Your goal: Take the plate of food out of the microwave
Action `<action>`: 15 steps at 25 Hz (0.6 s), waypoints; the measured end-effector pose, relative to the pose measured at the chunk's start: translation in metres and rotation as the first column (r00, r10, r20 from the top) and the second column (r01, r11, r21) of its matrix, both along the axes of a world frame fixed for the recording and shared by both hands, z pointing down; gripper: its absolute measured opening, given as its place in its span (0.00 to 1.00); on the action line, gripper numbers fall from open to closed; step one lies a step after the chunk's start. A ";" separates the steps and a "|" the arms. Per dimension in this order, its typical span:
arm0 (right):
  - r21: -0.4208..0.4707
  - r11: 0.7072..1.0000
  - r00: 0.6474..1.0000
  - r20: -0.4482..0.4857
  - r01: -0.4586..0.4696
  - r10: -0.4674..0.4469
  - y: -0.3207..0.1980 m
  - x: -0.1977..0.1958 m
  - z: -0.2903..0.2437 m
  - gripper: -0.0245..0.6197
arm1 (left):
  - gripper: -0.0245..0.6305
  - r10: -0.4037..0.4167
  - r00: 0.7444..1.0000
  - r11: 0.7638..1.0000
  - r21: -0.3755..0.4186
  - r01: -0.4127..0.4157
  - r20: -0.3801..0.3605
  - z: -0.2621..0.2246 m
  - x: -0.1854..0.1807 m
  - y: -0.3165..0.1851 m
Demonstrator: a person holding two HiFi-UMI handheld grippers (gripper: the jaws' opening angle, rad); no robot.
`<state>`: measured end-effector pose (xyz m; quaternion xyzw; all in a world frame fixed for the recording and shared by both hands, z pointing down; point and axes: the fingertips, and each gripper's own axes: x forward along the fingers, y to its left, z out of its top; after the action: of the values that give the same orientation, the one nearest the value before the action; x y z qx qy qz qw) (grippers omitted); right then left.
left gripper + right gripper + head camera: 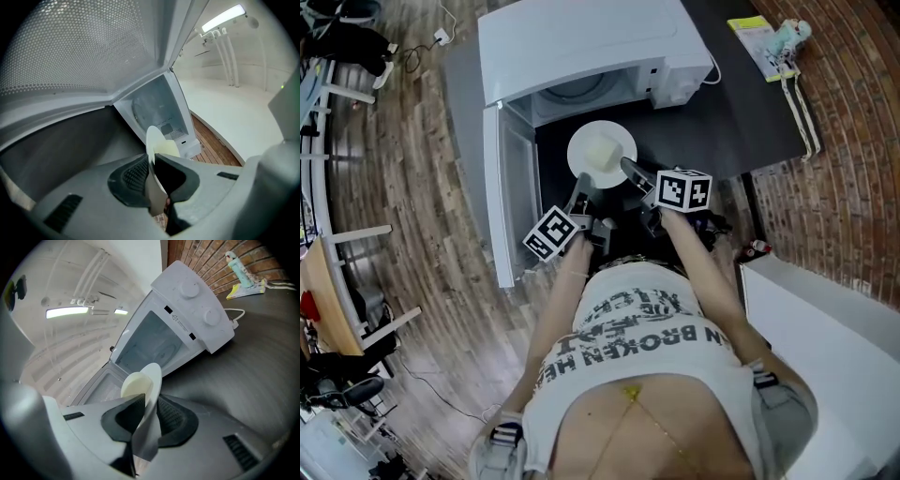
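Note:
A white plate (602, 155) carrying a pale yellow block of food (602, 148) hangs in front of the open white microwave (581, 47), outside its cavity. My left gripper (581, 195) is shut on the plate's near-left rim, and my right gripper (630, 172) is shut on its near-right rim. In the left gripper view the plate (154, 154) stands edge-on between the dark pads, with the food (167, 148) to its right. In the right gripper view the plate (151, 394) is pinched the same way, the food (136, 383) to its left and the microwave (187, 310) behind.
The microwave door (502, 187) swings open to the left, close to my left gripper. The microwave stands on a dark counter (750, 112) with a small bottle and yellow packet (769, 37) at its far right. A brick wall (853, 141) and a white surface (825, 319) lie to the right.

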<state>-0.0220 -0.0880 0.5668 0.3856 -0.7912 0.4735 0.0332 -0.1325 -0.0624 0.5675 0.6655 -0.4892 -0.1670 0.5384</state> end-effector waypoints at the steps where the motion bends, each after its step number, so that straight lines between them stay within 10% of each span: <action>1: 0.000 1.000 1.000 -0.001 -0.008 0.008 0.004 0.000 0.000 0.15 | 0.10 0.007 1.000 1.000 0.001 -0.007 0.001 0.000 -0.001 0.004; 15: -0.002 0.995 0.994 0.039 -0.102 0.102 0.050 0.005 0.000 0.15 | 0.10 0.064 0.998 0.998 0.025 -0.064 -0.004 -0.004 0.002 0.040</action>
<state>-0.0166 -0.0377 0.5665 0.4161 -0.7709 0.4822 -0.0064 -0.1307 -0.0228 0.5640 0.6873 -0.4640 -0.1574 0.5362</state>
